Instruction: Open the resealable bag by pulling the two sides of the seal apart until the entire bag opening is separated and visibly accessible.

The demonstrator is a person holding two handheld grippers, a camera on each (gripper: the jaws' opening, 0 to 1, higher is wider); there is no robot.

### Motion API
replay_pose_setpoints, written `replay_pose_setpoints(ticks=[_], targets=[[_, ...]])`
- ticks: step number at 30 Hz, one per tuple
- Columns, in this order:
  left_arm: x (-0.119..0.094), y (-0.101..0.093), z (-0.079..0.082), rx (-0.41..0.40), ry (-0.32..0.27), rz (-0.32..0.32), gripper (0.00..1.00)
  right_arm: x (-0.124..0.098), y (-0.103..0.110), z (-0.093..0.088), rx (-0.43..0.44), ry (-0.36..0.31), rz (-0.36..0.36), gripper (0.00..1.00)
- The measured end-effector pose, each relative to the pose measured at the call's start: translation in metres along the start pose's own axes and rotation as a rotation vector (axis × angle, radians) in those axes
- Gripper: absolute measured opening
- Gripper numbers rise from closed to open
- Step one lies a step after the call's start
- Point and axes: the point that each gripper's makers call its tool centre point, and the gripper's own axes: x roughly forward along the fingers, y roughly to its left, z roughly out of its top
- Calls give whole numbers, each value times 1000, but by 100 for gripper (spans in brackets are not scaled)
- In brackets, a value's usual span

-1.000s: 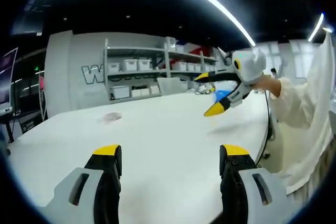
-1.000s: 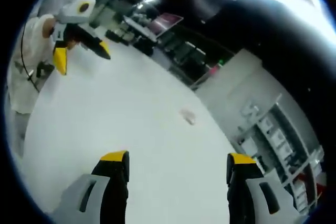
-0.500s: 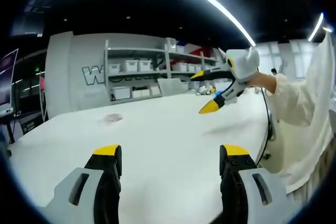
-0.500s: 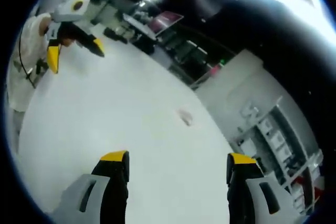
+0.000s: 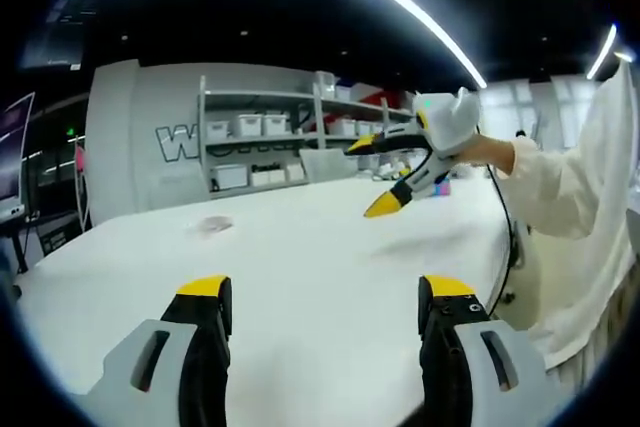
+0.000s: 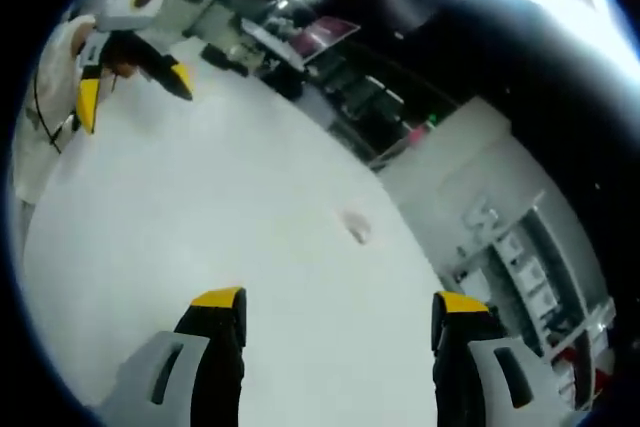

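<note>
A small clear resealable bag (image 5: 212, 224) lies flat on the white table (image 5: 320, 247), far ahead of my left gripper (image 5: 325, 297), which is open with nothing between its jaws. My right gripper (image 5: 372, 175) comes in from the right, held above the table with its yellow-tipped jaws spread, well to the right of the bag. In the right gripper view the same bag (image 6: 355, 227) lies some way ahead of my open right gripper (image 6: 338, 302). The left gripper (image 6: 133, 92) hangs open at the upper left, above the table (image 6: 200, 197).
Grey shelves with white bins (image 5: 270, 137) stand against the wall behind the table. A person's white sleeve (image 5: 580, 207) and a cable run along the table's right edge. A monitor (image 5: 10, 157) stands at the far left. Desks with a screen (image 6: 320, 37) lie beyond the table.
In the left gripper view the right gripper has drifted left over the table, nearer the bag. The left gripper has held still. Both stay open.
</note>
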Motion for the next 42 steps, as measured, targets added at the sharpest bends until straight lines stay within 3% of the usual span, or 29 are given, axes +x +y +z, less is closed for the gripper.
replay_pose_setpoints(ticks=[9, 26, 42], targets=[[0, 1, -2, -4, 5, 1, 75, 12, 2, 0, -17, 4, 6, 76], [1, 4, -8, -16, 14, 5, 75, 26, -1, -5, 54, -15, -7, 74], [-1, 5, -4, -17, 2, 9, 75, 49, -13, -1, 116, -46, -46, 72]])
